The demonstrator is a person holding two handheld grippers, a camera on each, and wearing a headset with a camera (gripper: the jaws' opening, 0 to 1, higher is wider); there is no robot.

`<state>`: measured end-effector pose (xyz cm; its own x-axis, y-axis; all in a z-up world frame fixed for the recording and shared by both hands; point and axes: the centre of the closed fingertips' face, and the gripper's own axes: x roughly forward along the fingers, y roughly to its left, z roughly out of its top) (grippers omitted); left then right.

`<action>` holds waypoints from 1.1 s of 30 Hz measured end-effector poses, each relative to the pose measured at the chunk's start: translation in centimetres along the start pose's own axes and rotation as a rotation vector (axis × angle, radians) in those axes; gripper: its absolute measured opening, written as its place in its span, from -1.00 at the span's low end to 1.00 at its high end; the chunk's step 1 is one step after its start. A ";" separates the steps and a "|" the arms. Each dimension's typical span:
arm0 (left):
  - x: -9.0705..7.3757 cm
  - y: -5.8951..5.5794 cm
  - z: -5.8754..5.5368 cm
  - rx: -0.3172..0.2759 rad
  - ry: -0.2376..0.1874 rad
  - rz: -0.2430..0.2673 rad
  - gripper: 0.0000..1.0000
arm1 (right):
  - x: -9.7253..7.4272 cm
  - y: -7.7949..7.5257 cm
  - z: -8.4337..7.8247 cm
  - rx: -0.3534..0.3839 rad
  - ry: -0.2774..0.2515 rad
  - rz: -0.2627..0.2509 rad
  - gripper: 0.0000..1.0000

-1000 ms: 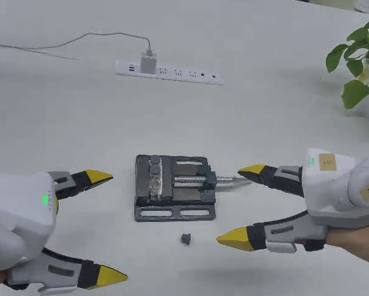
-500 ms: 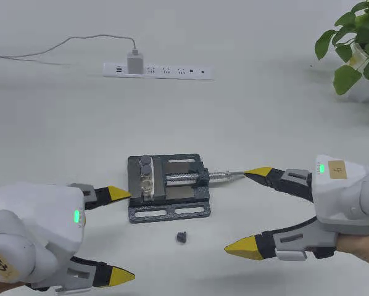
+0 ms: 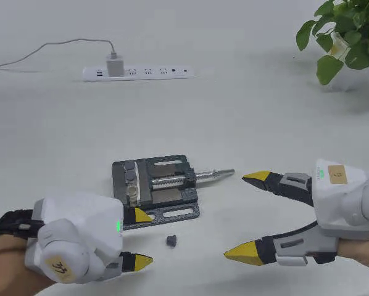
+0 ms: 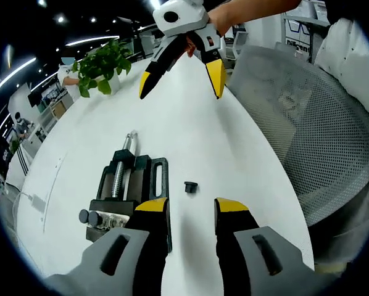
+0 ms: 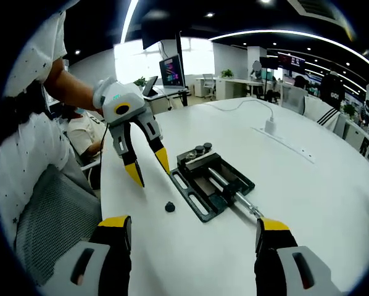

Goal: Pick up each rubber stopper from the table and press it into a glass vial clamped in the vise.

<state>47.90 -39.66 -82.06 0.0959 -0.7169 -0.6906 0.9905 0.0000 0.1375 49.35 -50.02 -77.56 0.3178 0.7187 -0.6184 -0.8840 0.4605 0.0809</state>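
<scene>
Jaws: left gripper's narrower now, open, empty | stopper just ahead of tips, pickup next | right gripper's wide, empty

Looking across a broad white table, evenly lit. Seeing a white power strip lying toward the far side, carrying a plugged-in charger and trailing a cable leftward. Noting a leafy potted plant standing at the far right corner. Catching, in the gripper views, a grey mesh chair beside the table, glowing ceiling strips, and a monitor among distant desks.
</scene>
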 end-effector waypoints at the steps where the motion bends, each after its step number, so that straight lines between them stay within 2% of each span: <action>1: 0.3 -0.1 0.0 -0.002 0.000 -0.005 -0.49 | -0.1 -0.1 -0.1 0.001 0.000 -0.002 0.63; 6: 1.7 -0.2 -0.3 -0.020 0.012 -0.026 -0.55 | -0.4 -0.2 -0.3 0.017 -0.005 -0.013 0.62; 9: 2.5 -0.2 -1.0 -0.036 0.034 -0.037 -0.56 | -0.5 -0.3 -0.5 0.025 -0.005 -0.020 0.62; 13: 3.0 0.0 -0.7 -0.052 0.030 -0.040 -0.60 | -0.6 -0.3 -0.7 0.029 -0.002 -0.023 0.61; 19: 4.0 -0.1 -1.1 -0.067 0.042 -0.056 -0.67 | -0.8 -0.4 -0.9 0.038 0.000 -0.032 0.60; 33: 4.5 0.0 -1.4 -0.091 0.050 -0.059 -0.81 | -1.0 -0.4 -1.2 0.047 0.005 -0.040 0.58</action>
<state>48.44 -41.93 -86.12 0.0398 -0.6822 -0.7301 0.9992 0.0236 0.0323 49.02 -51.55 -77.88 0.3505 0.6967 -0.6259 -0.8535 0.5128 0.0928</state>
